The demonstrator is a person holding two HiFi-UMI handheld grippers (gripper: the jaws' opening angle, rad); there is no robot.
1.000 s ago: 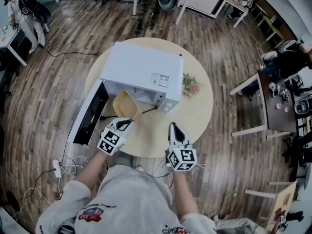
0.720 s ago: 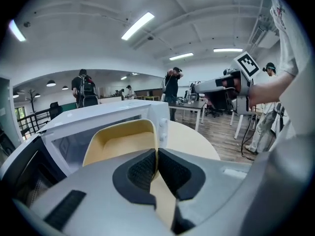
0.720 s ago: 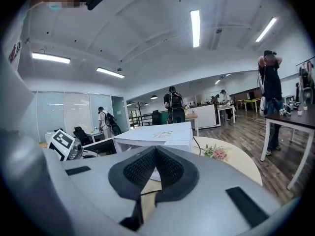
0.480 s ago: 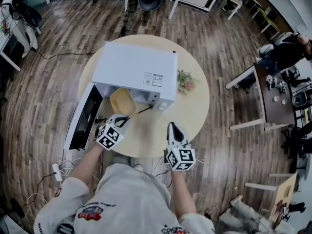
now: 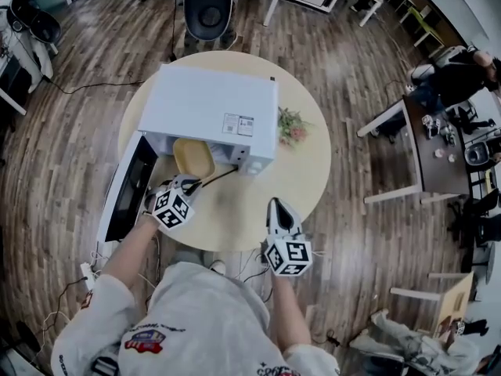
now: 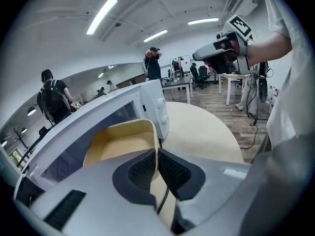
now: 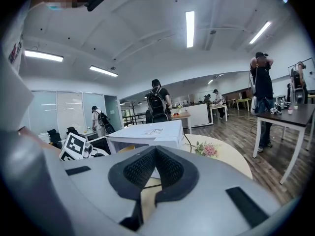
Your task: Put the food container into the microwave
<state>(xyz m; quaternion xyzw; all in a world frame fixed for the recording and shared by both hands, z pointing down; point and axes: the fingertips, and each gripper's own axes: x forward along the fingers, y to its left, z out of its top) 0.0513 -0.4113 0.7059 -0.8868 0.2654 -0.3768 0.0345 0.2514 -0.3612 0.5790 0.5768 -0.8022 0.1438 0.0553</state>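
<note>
A pale yellow food container (image 5: 192, 157) is partly inside the open cavity of the white microwave (image 5: 210, 110) on the round table (image 5: 301, 175). My left gripper (image 5: 190, 184) is shut on the container's near rim; in the left gripper view the rim (image 6: 156, 146) is pinched between the jaws and the container (image 6: 120, 144) reaches toward the cavity. The microwave door (image 5: 127, 185) hangs open to the left. My right gripper (image 5: 279, 208) hovers shut over the table's front edge, holding nothing, with the microwave (image 7: 152, 132) ahead of it.
A small flower bunch (image 5: 291, 130) lies right of the microwave. A black power cord (image 5: 222, 175) runs from the microwave's front across the table. Desks, chairs and people stand around the room; cables and a power strip (image 5: 86, 271) lie on the floor at left.
My left gripper has pushed the container forward, farther into the microwave cavity. The right gripper has stayed near the table's front edge.
</note>
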